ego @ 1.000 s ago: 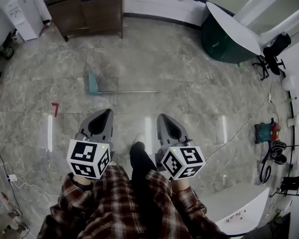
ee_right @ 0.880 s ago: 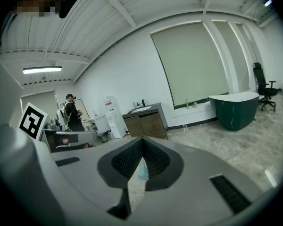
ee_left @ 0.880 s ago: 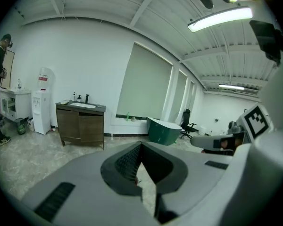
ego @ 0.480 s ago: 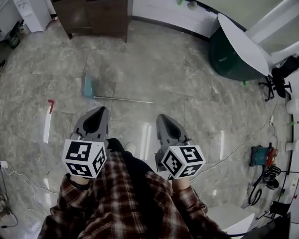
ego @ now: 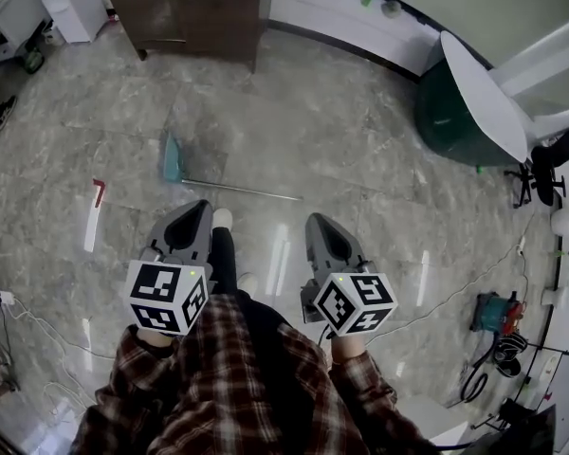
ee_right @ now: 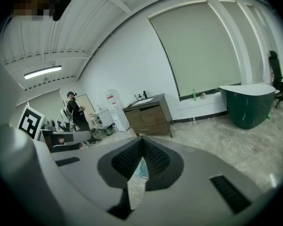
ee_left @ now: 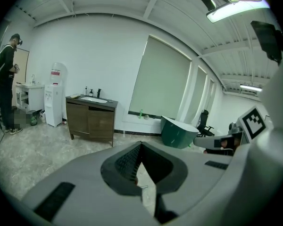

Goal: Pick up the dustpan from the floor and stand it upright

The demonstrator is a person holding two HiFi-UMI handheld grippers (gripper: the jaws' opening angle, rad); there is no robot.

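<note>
- Left gripper (ego: 200, 210) and right gripper (ego: 320, 222) ride side by side in front of my body, noses forward and tipped somewhat down at the floor (ego: 360, 159).
- Each pair of jaws is closed tip to tip, and their own views show nothing caught between them.
- The dustpan (ego: 173, 159) lies flat on the floor ahead of the left gripper's tips and a little to their left, well apart from both tools.
- Its long thin handle (ego: 247, 191) runs crosswise in front of both grippers, ending ahead of the gap between them.
- My reading: this is the approach. Closed jaws suit carrying the tools in, but one pair must open before it can take the handle.
- Only the head view gives the layout, with pan, handle and both tools in one frame. It also shows my own shoe (ego: 222, 219) just beside the left gripper's tip.
- The right gripper view shows a sliver of the teal pan through the slot beneath its closed tips, so I judge that tool roughly aimed at it.
- The left gripper view shows only a short, thin metallic bit in its slot. It is probably the handle's end, though I cannot be sure.
- The gripper views open up the room ahead:
  - a wooden vanity cabinet (ego: 194, 12)
  - a dark green tub (ego: 455, 121)
  - a water dispenser (ee_left: 54, 95)
  - a person (ee_left: 4, 95) standing beyond the dispenser, far off to the left gripper's left
</note>
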